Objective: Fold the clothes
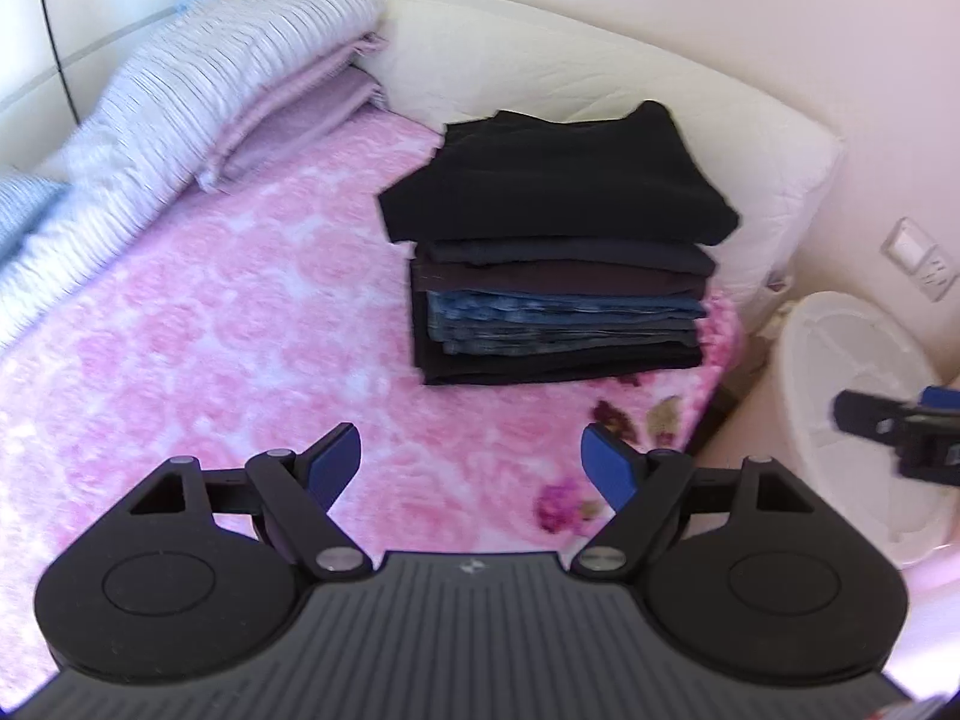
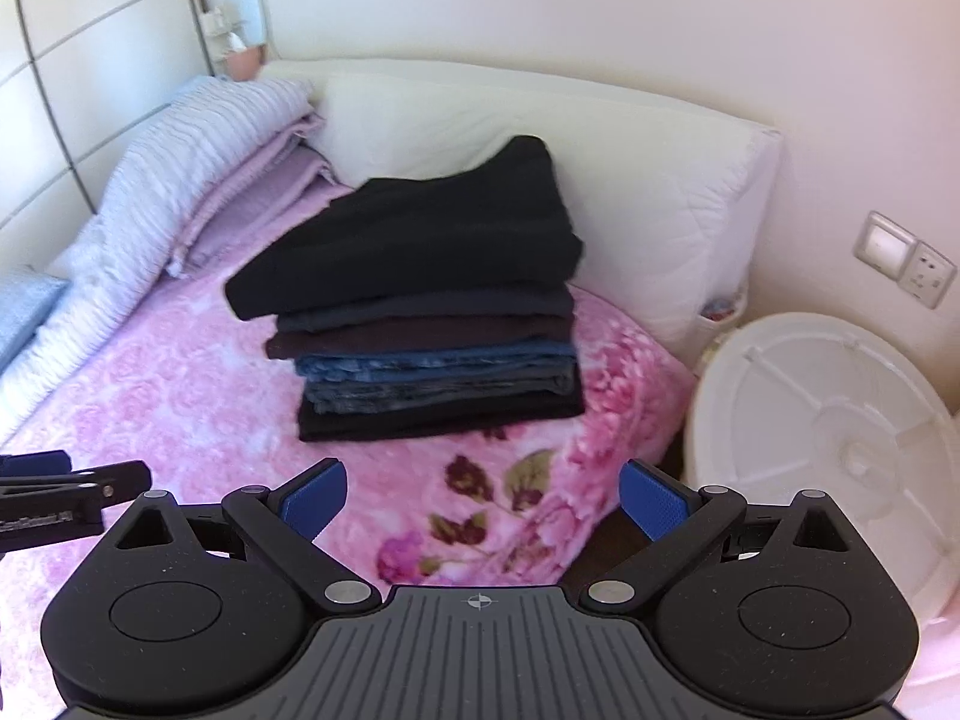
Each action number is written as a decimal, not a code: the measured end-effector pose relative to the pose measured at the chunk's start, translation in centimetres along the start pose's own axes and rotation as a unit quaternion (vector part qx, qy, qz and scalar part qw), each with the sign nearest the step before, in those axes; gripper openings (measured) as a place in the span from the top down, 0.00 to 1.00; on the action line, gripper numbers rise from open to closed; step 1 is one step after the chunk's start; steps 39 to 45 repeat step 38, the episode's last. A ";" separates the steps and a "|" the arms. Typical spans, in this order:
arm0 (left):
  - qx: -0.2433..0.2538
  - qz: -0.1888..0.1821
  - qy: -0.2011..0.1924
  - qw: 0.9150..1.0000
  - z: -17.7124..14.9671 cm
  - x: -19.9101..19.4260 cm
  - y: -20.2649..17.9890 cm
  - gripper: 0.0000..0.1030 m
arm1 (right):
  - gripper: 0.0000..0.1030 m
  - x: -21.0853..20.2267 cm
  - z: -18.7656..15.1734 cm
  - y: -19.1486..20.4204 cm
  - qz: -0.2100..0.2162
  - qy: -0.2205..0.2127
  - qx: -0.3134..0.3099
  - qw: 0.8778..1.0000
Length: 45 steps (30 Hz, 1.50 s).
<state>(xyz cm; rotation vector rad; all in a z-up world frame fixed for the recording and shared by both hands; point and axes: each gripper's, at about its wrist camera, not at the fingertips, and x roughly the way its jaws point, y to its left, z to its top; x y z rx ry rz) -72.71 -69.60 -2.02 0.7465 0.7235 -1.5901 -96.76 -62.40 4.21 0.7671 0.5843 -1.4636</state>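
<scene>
1. Left gripper (image 1: pixel 471 461): jaws spread wide, nothing between them; ribbed blue pads (image 1: pixel 333 465) hover over the bed.
2. Right gripper (image 2: pixel 483 501): likewise released, empty.
3. Pink floral fleece blanket (image 2: pixel 180 396), plush.
4. Stack of folded clothes (image 2: pixel 420 312) mid-bed: black knit on top, denim layers beneath, square-edged.
5. Far: quilted white cushion (image 2: pixel 660 192); right, round white plastic bin (image 2: pixel 840 420).

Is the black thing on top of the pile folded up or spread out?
Folded. The black garment lies as a compact, layered block on top of the stack of clothes, with doubled edges showing along its front.
</scene>
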 end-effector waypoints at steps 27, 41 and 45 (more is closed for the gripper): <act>0.033 0.030 0.020 0.999 1.3 0.6 -1.3 0.25 | 0.03 0.0 0.6 1.3 -0.007 0.015 0.011 1.000; 0.046 0.027 0.004 0.999 0.8 0.0 -1.8 0.25 | 0.03 -0.7 0.8 1.8 -0.007 0.008 0.007 1.000; 0.046 0.027 0.004 0.999 0.8 0.0 -1.8 0.25 | 0.03 -0.7 0.8 1.8 -0.007 0.008 0.007 1.000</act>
